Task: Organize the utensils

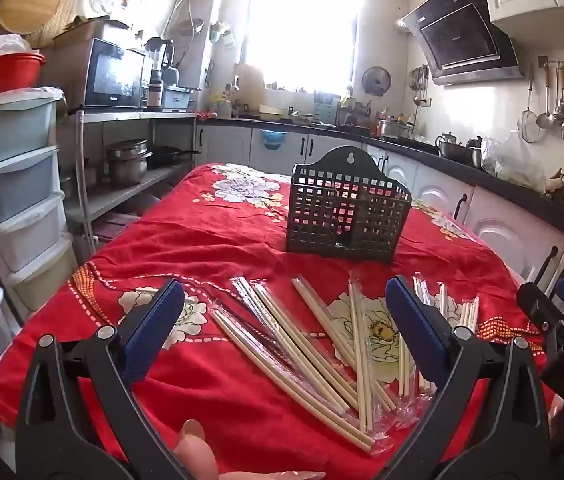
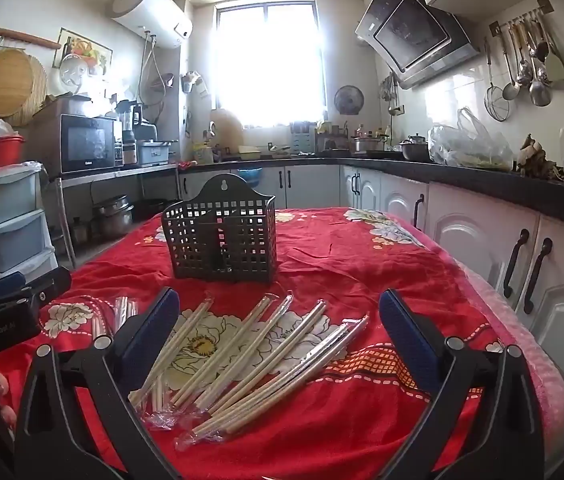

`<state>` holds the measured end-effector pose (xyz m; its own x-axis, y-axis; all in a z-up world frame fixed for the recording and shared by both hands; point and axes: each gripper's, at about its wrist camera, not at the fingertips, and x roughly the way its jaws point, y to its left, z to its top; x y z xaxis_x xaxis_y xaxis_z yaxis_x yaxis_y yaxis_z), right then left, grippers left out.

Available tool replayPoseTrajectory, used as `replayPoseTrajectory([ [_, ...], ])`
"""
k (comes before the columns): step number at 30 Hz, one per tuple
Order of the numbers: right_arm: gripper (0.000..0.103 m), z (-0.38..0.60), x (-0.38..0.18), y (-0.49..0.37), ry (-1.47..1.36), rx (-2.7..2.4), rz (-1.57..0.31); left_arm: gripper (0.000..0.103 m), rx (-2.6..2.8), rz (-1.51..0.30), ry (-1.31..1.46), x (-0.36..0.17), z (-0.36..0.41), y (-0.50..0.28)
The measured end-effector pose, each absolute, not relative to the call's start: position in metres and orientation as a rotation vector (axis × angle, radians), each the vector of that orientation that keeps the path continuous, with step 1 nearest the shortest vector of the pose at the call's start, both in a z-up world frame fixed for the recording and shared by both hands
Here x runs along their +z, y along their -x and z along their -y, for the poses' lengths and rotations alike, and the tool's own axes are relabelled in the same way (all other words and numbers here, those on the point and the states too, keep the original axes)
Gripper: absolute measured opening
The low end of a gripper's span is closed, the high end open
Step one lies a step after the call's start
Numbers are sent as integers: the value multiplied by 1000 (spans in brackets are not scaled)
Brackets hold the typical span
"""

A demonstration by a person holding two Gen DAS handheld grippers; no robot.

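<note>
Only the left view shows a thumb (image 1: pixel 196 450); both the left gripper (image 1: pixel 283 316) and right gripper (image 2: pixel 280 320) gape empty.

Wrapped chopsticks (image 1: pixel 301 344) are scattered on the red cloth (image 1: pixel 210 240) between the wide-spread jaws of the left gripper (image 1: pixel 283 312); the basket (image 1: pixel 345 208) is set upright beyond

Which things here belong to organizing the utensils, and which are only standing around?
For the job:
- wrapped chopsticks, loose on the red cloth
- dark holder basket, empty

Only standing around:
- microwave
- hanging ladles
- drawer tower
- red bucket
</note>
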<state>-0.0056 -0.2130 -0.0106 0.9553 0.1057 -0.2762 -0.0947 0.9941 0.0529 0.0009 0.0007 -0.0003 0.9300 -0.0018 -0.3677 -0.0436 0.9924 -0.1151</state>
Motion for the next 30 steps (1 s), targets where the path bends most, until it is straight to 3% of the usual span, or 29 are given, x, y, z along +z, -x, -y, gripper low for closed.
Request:
replayPoseTrajectory([
  [30,97,215,-5,12,-46,103,-258,93,10,-372,104,3,3,3],
])
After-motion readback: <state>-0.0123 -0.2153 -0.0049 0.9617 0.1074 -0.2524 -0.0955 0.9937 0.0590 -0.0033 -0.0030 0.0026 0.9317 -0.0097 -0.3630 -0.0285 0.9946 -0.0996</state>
